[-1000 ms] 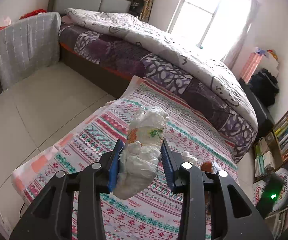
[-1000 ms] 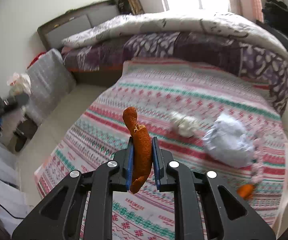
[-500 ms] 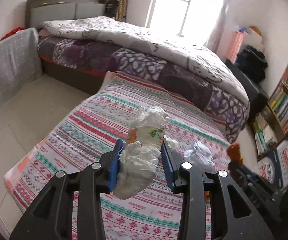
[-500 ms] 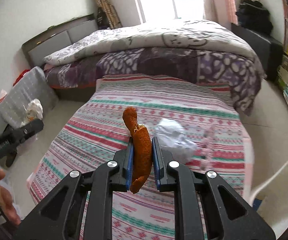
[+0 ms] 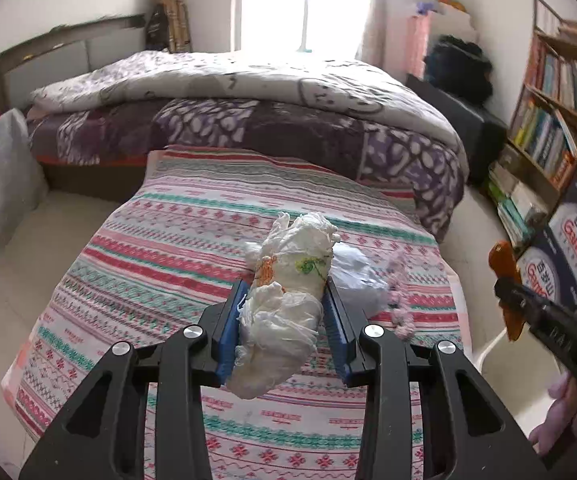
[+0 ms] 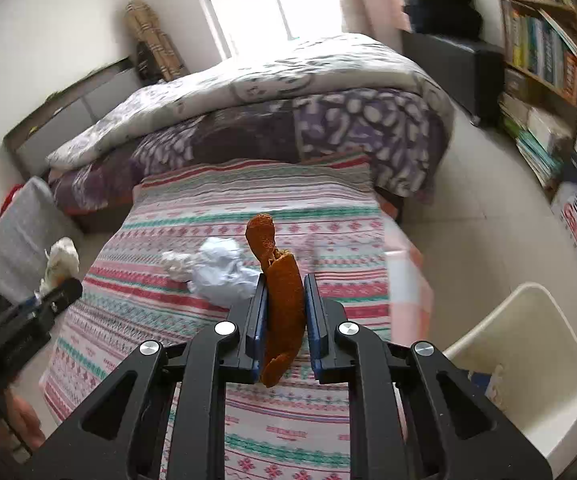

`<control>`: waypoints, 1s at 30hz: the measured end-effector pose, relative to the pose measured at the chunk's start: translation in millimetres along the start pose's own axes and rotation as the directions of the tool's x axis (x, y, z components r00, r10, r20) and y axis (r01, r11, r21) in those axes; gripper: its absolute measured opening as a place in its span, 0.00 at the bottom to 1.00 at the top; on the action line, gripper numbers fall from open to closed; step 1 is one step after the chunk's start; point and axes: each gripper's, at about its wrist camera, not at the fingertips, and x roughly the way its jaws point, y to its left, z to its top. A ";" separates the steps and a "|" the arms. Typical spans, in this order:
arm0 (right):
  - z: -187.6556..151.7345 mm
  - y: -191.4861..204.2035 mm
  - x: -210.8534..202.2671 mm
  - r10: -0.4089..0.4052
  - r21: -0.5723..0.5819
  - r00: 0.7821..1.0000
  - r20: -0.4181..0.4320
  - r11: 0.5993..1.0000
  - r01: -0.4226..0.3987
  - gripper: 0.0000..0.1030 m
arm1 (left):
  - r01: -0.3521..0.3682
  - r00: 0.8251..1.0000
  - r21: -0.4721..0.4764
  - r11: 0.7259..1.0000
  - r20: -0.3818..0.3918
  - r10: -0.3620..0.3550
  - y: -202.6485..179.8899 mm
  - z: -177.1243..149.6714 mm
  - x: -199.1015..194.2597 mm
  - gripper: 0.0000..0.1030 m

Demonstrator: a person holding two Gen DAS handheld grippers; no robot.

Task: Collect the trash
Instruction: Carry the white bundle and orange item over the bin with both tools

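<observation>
Left gripper (image 5: 284,316) clamps a soft, light white wad (image 5: 288,292) mid-body, right gripper (image 6: 284,308) pinches a limp orange peel (image 6: 282,300) at its middle, both above striped bedspread (image 5: 160,264) w/ crumpled paper (image 6: 220,268) left lying, easy to squash

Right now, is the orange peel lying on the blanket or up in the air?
In the air: the right gripper pinches the orange peel above the striped blanket.

My left tongs (image 5: 284,312) are gripping a wad of tissue (image 5: 284,300) above the counter (image 5: 160,240), my right tongs (image 6: 284,312) an orange peel (image 6: 280,300). A crumpled bag (image 6: 220,272) is lying on the counter, the bed (image 6: 288,92) standing behind, a bookshelf (image 5: 548,120) to the right.
</observation>
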 end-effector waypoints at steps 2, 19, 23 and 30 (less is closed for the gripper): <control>3.4 -11.2 -6.5 -0.011 0.019 1.000 0.015 1.000 0.011 0.16 | 0.013 1.000 0.012 1.000 -0.002 -0.013 -9.8 -0.7 2.0 0.37; 13.0 -78.5 -43.1 -0.105 0.115 0.993 0.047 0.988 0.099 0.16 | 0.120 0.993 0.127 0.985 -0.016 -0.119 -92.6 -11.3 7.6 0.37; 9.4 -95.7 -46.8 -0.148 0.131 0.989 0.020 0.981 0.144 0.16 | 0.147 0.989 0.156 0.977 -0.026 -0.145 -110.6 -16.2 8.7 0.37; 2.2 -123.9 -48.5 -0.224 0.150 0.974 -0.047 0.962 0.228 0.16 | 0.210 0.978 0.202 0.957 -0.057 -0.203 -145.5 -26.2 12.9 0.37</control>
